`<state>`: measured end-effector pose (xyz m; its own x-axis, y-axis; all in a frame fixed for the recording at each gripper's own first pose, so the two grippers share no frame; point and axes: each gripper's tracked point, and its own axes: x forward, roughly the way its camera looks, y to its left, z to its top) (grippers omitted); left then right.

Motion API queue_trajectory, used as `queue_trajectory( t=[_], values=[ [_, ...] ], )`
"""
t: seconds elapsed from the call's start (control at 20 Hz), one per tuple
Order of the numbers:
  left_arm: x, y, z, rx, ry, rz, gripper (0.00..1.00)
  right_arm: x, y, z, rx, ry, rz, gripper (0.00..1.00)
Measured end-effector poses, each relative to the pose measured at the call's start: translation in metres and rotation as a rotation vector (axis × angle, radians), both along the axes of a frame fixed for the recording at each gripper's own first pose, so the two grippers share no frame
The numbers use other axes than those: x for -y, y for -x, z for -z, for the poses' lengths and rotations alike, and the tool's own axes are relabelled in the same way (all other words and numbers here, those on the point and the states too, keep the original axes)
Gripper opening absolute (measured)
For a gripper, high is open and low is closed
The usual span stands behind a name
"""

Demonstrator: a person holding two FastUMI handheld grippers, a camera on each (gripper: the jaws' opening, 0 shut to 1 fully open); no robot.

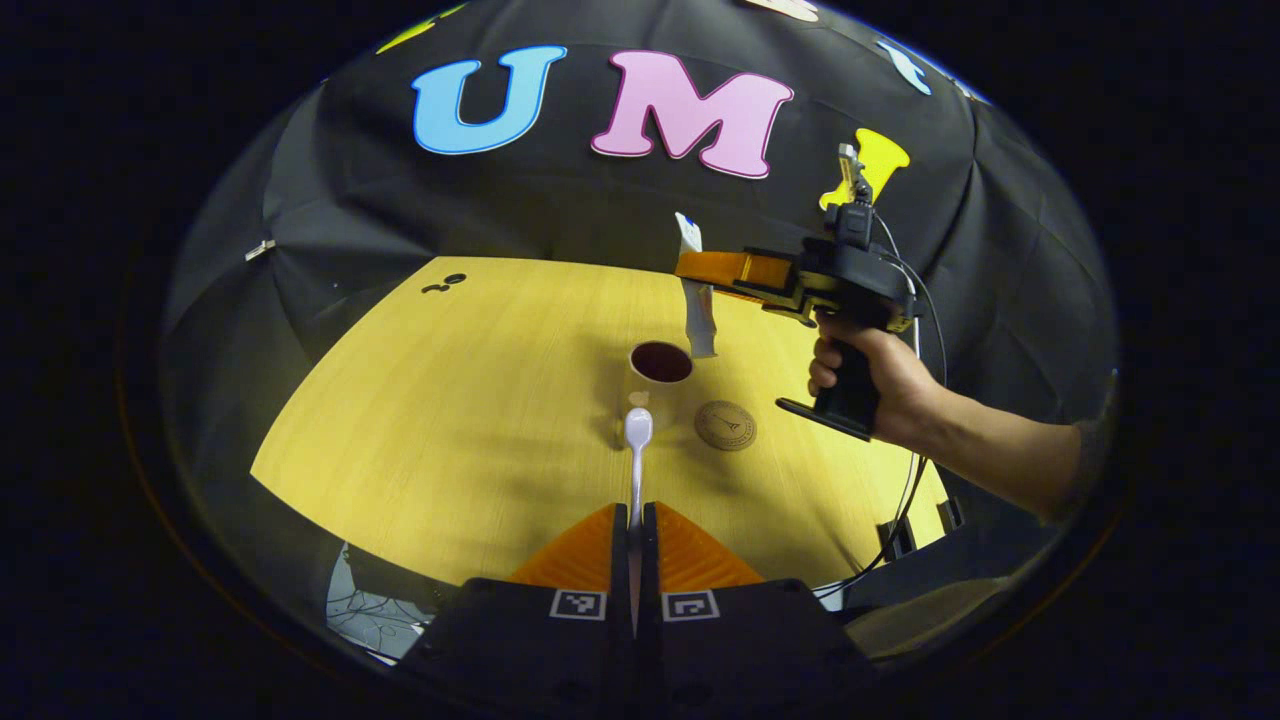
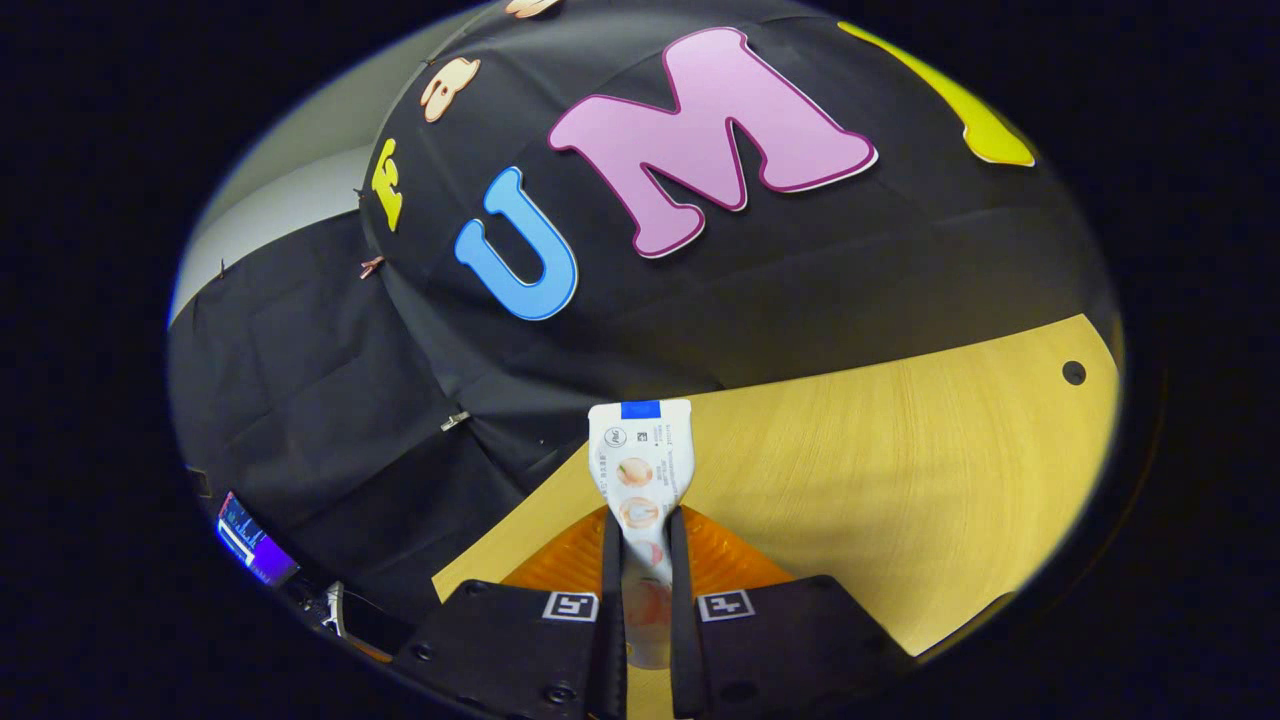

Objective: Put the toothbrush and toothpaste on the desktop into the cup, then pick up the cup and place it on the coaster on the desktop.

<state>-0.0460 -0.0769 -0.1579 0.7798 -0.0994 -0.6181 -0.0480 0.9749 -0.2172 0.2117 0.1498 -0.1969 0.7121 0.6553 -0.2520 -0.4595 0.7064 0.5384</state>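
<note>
holding one toothbrush (image 1: 637, 450) (left hand-held gripper (image 1: 636, 520)), one toothpaste (image 2: 642, 470) right.

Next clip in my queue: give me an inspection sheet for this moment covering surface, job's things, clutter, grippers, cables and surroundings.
Surface: pale wooden desktop, with small dark holes near its far edge.
Job's things: white toothbrush and white toothpaste tube both held off the desktop; dark-lined cup upright, empty; round brown coaster bare, beside the cup.
Clutter: nothing seen.
Grippers: left gripper shut on the toothbrush; right gripper shut on the tube, held by a hand, with the tube hanging just beyond the cup.
Cables: black cable hanging from the right gripper past the desktop edge.
Surroundings: black cloth wall; small lit screen low down.
</note>
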Motion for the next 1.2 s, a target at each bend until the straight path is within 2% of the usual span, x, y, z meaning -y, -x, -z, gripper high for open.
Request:
queue_trajectory(
  t=[0.25, 0.5, 0.55, 0.6, 0.8, 0.85, 0.9, 0.95, 1.0, 1.05, 1.2],
  values=[
    [-0.004, 0.01, 0.0, -0.006, -0.008, -0.035, 0.06, -0.016, -0.015, 0.032, 0.0, 0.041, -0.006, 0.21],
    [-0.006, 0.011, 0.0, -0.014, -0.009, -0.061, 0.06, -0.025, -0.015, 0.052, 0.011, 0.086, -0.032, 0.21],
    [-0.005, 0.012, 0.002, -0.015, -0.007, -0.064, 0.06, -0.025, -0.014, 0.055, 0.01, 0.096, -0.029, 0.15],
    [-0.005, 0.013, 0.002, -0.017, -0.007, -0.066, 0.06, -0.025, -0.013, 0.059, 0.007, 0.105, -0.03, 0.23],
    [-0.004, 0.018, 0.006, -0.024, -0.005, -0.058, 0.06, -0.023, -0.004, 0.069, -0.012, 0.14, -0.043, 0.26],
    [-0.002, 0.018, 0.007, -0.025, 0.0, -0.054, 0.06, -0.022, 0.0, 0.07, -0.014, 0.15, -0.052, 0.21],
    [-0.002, 0.018, 0.007, -0.024, 0.003, -0.05, 0.02, -0.023, 0.004, 0.072, -0.018, 0.163, -0.064, 0.28],
    [-0.001, 0.018, 0.009, -0.026, 0.009, -0.046, 0.02, -0.022, 0.009, 0.074, -0.021, 0.179, -0.07, 0.29],
    [0.0, 0.016, 0.009, -0.025, 0.013, -0.044, 0.06, -0.021, 0.012, 0.078, -0.02, 0.201, -0.077, 0.22],
    [0.001, 0.015, 0.01, -0.024, 0.016, -0.038, 0.06, -0.02, 0.015, 0.081, -0.021, 0.218, -0.086, 0.31],
    [0.003, 0.01, 0.007, -0.014, 0.015, -0.02, 0.06, -0.018, 0.025, 0.087, -0.05, 0.227, -0.095, 0.36]
  ],
)
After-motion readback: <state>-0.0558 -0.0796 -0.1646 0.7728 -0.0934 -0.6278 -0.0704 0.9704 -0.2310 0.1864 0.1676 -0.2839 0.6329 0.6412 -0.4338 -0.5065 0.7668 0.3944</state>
